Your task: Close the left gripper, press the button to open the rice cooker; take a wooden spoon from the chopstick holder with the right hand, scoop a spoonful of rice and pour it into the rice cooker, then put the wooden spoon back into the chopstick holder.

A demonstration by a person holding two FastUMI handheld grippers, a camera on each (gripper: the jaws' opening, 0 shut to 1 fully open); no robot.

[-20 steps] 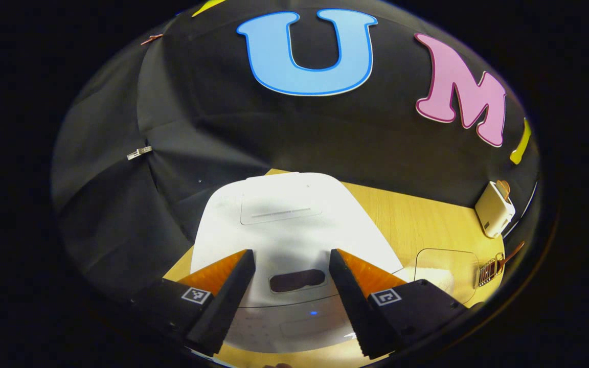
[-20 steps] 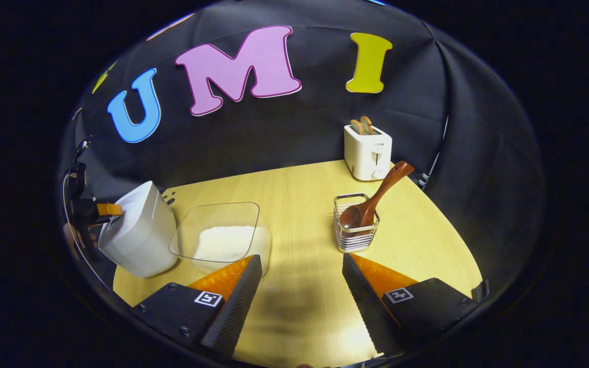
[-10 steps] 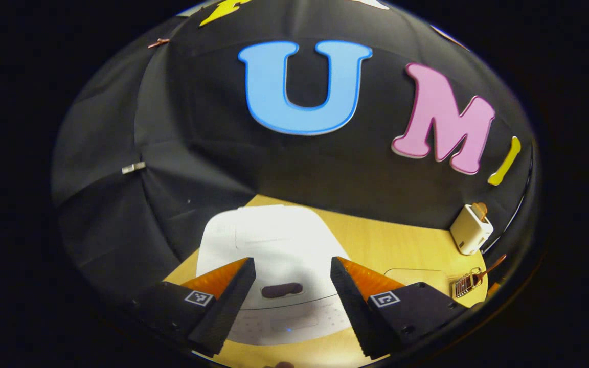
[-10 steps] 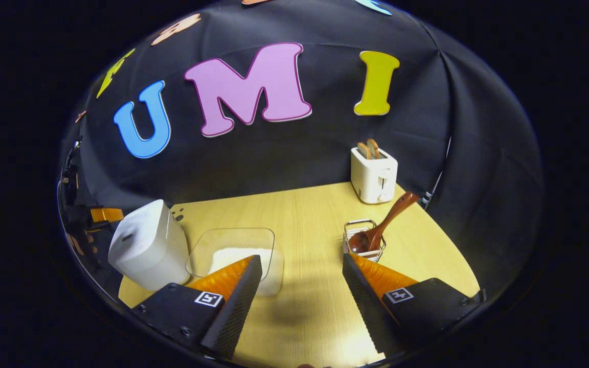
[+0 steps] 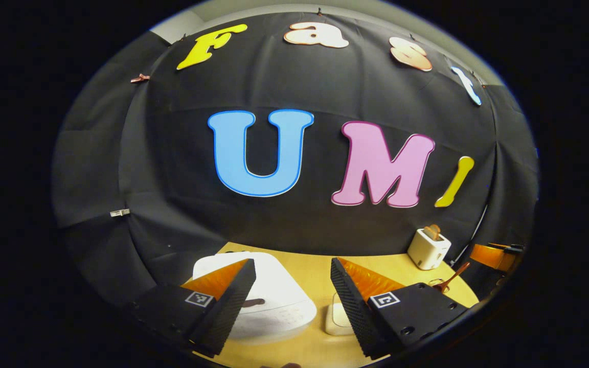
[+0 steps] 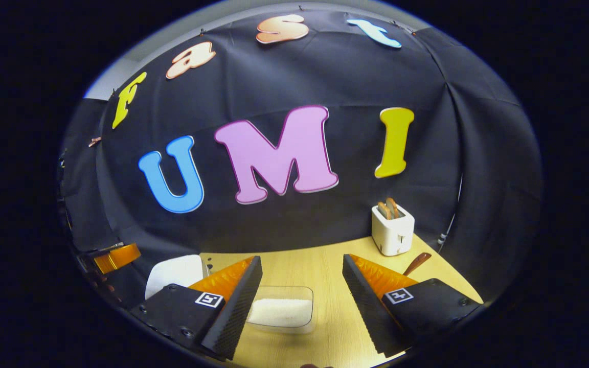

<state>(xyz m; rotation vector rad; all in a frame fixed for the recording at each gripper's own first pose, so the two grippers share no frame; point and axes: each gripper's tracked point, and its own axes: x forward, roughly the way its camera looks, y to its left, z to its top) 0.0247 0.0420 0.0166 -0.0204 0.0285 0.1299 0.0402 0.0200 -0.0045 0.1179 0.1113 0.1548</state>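
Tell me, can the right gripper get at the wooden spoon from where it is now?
Probably yes. The right gripper is open, and the wooden spoon pokes up past its right-hand finger with only bare table between. The toaster stands farther back.

Staged kitchen booth, toaster [image 6: 392, 230] (cloth-walled), wooden table [image 6: 304, 266]

Surface [image 6: 325, 266]: pale yellow wood with fine grain lines.
Rice cooker [image 5: 279, 301]: plain white, with a dark oval patch on its lid.
Rice [image 6: 280, 312]: white, in a clear dish [image 6: 309, 296].
Toaster [image 6: 392, 231]: cream white, brown toast in its slots.
Wooden spoon [image 6: 417, 263]: reddish brown.
Left gripper [image 5: 292, 296]: black fingers with ridged inner faces, orange backing, small black-and-white square markers.
Right gripper [image 6: 302, 301]: the same black, orange and square markers.
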